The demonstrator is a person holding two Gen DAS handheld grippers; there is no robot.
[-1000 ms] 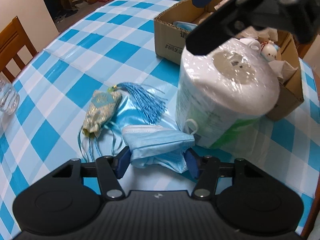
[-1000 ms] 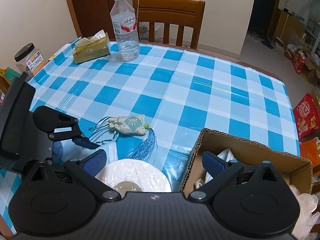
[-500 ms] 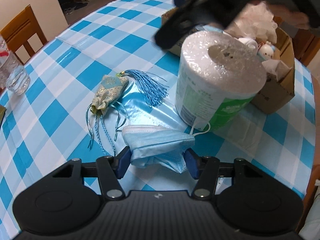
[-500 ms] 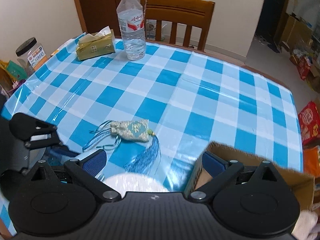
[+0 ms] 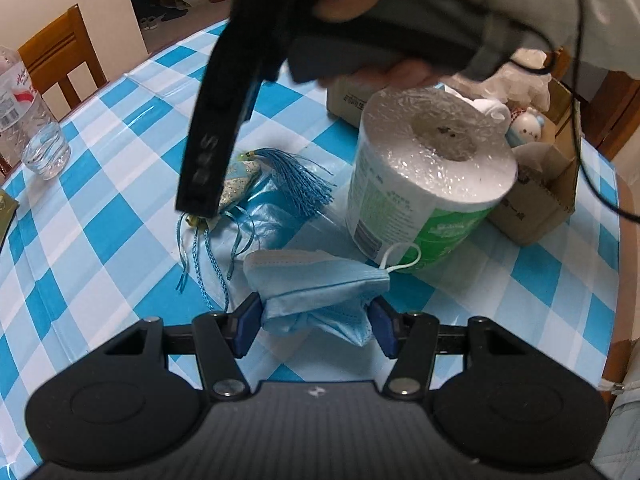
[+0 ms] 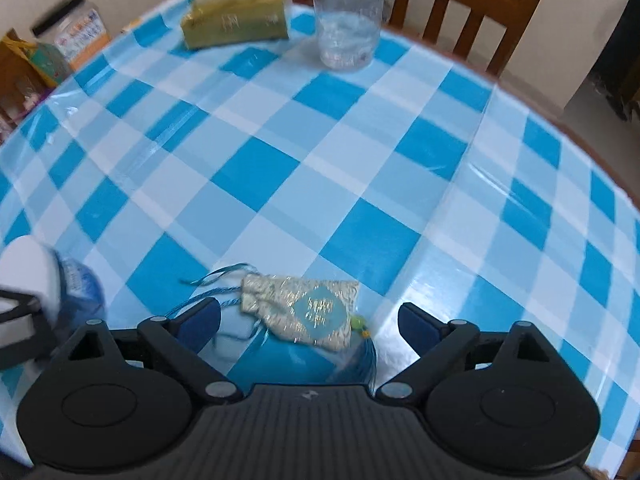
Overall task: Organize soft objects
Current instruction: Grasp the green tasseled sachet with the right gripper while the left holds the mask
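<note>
The left tongs (image 5: 316, 320) pinch a crumpled blue face mask (image 5: 316, 286) between their blue pads, one white ear loop trailing toward a wrapped toilet paper roll (image 5: 424, 176) that stands just ahead and to their right on the checked table (image 5: 100, 216). Beyond the roll sits a cardboard box (image 5: 536, 204) with a small plush toy inside.

The right tongs (image 6: 310, 322) stand wide and their jaws have just been closing a little; the brocade sachet pouch (image 6: 304, 308) lies on the table between the pads, untouched, its blue tassel (image 6: 364, 360) running back under the tongs. Far ahead stand a water bottle (image 6: 346, 16) and a tissue pack (image 6: 236, 20).
</note>
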